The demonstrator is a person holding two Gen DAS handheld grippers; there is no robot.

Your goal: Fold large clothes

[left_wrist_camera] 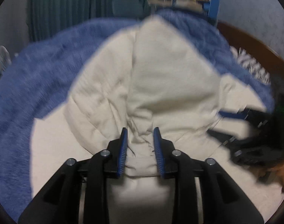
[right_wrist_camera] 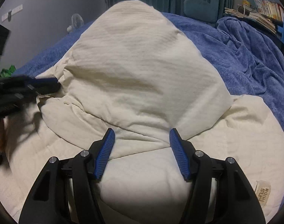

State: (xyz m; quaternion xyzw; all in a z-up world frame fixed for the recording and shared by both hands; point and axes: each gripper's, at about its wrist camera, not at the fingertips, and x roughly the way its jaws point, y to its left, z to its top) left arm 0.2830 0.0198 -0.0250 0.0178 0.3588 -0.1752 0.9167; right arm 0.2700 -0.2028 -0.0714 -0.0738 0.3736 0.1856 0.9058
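I have both tongs angled down over the cream garment (right_wrist_camera: 138, 71), which lies in a folded mound on the blue blanket (right_wrist_camera: 244, 56), directly ahead of and beneath both sets of fingers. My left gripper (left_wrist_camera: 140, 130) stands partly open, a bunched ridge of cloth between its blue pads but, as far as I can judge, not pinched. My right gripper (right_wrist_camera: 142, 131) is spread wider, straddling a folded edge and holding nothing. The risk I see: the top flap is puffy and loosely draped, so it could slump or spring open now that nothing clamps it. A loose thread near my left pads could also snag as I withdraw. Beyond my right fingers sits a sewn tan label (right_wrist_camera: 263, 193); its lettering reads upside down and I cannot make it out reliably.
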